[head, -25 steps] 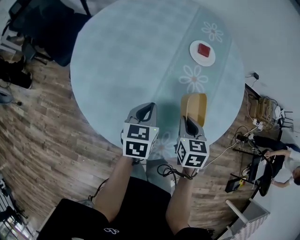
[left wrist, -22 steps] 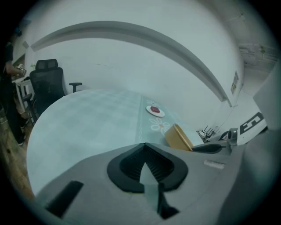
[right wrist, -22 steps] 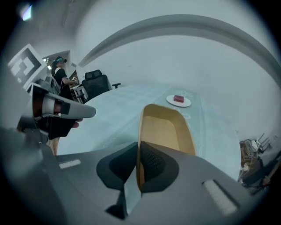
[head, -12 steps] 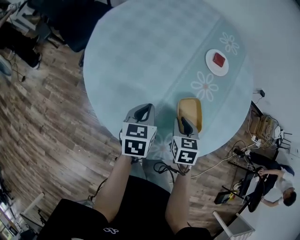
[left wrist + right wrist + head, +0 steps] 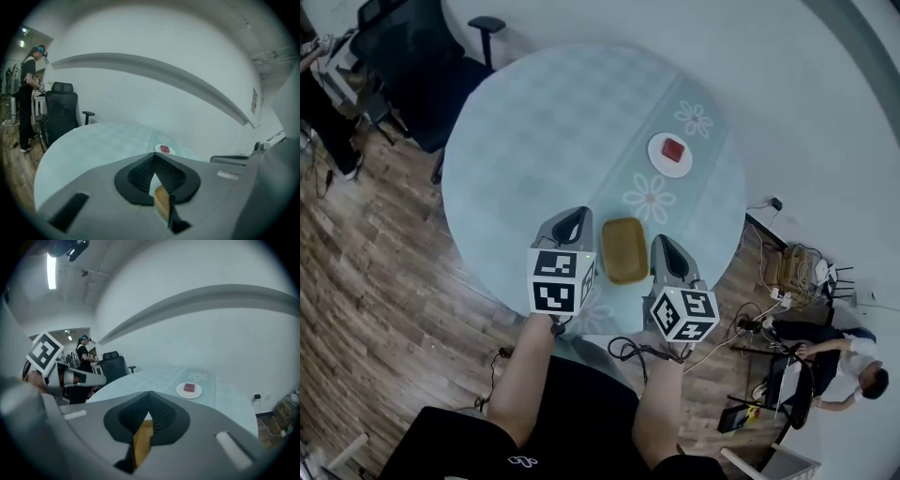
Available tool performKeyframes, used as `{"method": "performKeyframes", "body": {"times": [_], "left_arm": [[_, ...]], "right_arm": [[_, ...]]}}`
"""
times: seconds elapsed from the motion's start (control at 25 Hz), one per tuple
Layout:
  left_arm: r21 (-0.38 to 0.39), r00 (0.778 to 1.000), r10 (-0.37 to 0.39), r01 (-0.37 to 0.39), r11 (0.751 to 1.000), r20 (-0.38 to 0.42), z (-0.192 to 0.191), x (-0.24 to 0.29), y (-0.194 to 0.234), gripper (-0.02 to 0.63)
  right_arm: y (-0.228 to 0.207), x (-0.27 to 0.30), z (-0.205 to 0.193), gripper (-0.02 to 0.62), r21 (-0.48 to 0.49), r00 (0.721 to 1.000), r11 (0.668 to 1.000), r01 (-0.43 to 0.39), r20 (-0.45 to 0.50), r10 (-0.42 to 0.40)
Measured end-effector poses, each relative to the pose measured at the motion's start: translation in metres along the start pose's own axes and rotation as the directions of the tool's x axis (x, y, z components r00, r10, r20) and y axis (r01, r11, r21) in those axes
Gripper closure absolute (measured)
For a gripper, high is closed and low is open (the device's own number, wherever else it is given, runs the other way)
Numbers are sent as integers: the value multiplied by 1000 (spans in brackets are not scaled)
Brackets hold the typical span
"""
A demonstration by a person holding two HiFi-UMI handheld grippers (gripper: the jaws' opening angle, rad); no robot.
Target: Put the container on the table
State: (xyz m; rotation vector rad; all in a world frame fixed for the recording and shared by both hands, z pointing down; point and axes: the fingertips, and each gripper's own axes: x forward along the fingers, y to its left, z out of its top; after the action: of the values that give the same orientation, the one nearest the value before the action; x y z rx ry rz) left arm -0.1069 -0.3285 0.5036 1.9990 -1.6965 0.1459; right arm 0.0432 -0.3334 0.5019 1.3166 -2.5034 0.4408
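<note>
The container [image 5: 624,249], a tan oblong tray, lies on the round pale-blue table [image 5: 516,141] near its front edge. It sits between my two grippers and touches neither. My left gripper [image 5: 574,217] is just to its left, jaws shut and empty. On its right, my right gripper [image 5: 660,246] is also shut on nothing. In the left gripper view the jaws [image 5: 153,157] meet at the tip and a strip of the container [image 5: 161,205] shows low between them. The right gripper view shows the same for its jaws [image 5: 149,394] and the container [image 5: 143,441].
A white plate with a red block [image 5: 671,154] stands farther back on the table's flowered runner. A black office chair [image 5: 412,56] is at the table's far left. Cables and a power strip [image 5: 787,277] lie on the wood floor at right, near a person [image 5: 830,361].
The container was straight ahead of my right gripper's jaws. It now lies on the table to that gripper's left, between both grippers. The head view has shifted.
</note>
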Motion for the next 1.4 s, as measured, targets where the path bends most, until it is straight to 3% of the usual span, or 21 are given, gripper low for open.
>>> {"method": "performKeyframes", "body": {"times": [0.16,0.32,0.56,0.96,1.28,1.4], "left_arm": [[36,992,-63,60,998,109,46,0,-58,604],[102,970,-132,113,988,205,87,-12,-113,604],[178,946,-182,137,974,268,108,-32,-163,604],[239,944,-139,67,969,301,115,-60,-174,604],[293,944,-153,64,954,292,112,-72,-186,604],[281,942,-152,65,958,300,110,-76,-187,604]], "right_arm": [[-28,-53,62,586,41,976,992,-120,188,110],[-51,-97,111,586,-12,945,994,-112,308,110],[-80,-117,129,586,-65,956,997,42,294,-21],[-78,-140,139,586,-69,931,998,13,364,13],[-81,-156,138,586,-37,914,999,19,405,-3],[-83,-164,142,586,-56,912,998,34,409,-8]]}}
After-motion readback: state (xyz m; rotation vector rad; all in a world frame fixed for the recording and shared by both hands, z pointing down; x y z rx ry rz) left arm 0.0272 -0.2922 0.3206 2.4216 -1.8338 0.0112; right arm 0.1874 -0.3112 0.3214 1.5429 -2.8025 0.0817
